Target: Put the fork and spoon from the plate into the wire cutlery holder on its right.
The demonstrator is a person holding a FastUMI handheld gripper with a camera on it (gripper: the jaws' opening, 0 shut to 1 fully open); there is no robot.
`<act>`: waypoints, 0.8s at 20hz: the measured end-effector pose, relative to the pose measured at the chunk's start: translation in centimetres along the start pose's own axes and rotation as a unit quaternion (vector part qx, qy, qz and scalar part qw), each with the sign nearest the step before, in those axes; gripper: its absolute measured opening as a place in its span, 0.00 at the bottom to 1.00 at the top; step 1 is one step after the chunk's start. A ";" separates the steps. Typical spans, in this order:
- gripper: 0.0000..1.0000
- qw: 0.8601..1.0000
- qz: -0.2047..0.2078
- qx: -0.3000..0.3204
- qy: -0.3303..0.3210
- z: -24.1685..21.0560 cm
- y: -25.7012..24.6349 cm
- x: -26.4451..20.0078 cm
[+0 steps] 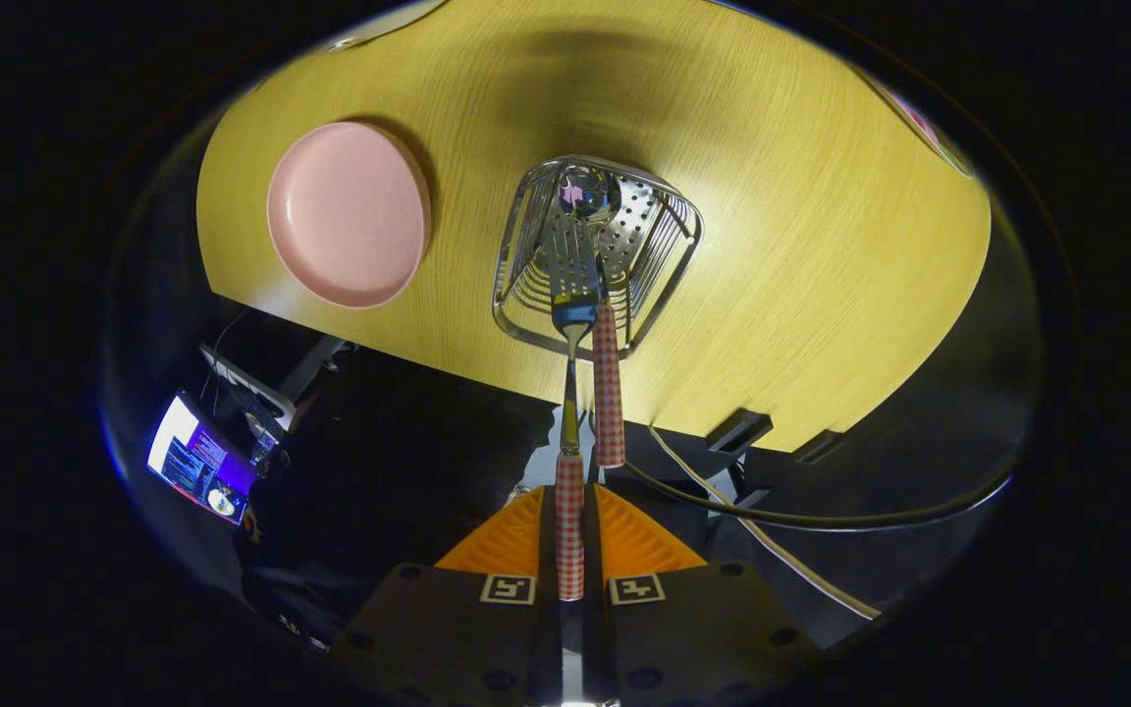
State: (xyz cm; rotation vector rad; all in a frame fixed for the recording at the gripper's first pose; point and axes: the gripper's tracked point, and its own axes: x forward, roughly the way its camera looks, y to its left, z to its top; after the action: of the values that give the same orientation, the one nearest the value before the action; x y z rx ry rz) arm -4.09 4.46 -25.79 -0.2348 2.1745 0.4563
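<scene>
I look down on a wooden table (821, 245). My gripper (570, 506) is shut on the red-checked handle of the fork (571, 393), which hangs straight below the fingers. Its tines reach into the mouth of the wire cutlery holder (669, 260). The spoon (608, 383) stands inside the holder, its bowl down at the perforated bottom and its red-checked handle sticking up beside the fork's stem. The pink plate (348, 211) lies left of the holder with nothing on it.
The table's near edge runs just below the holder. Past that edge are cables (772, 516), a dark mount (737, 430) under the tabletop, and a lit screen (197, 460) on a stand lower left.
</scene>
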 end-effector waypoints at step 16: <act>0.21 1.000 0.004 0.003 -0.023 3.9 -0.1 -0.5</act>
State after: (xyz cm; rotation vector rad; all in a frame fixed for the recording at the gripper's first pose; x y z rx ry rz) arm -0.84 5.93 -27.57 -0.2109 2.1325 0.4552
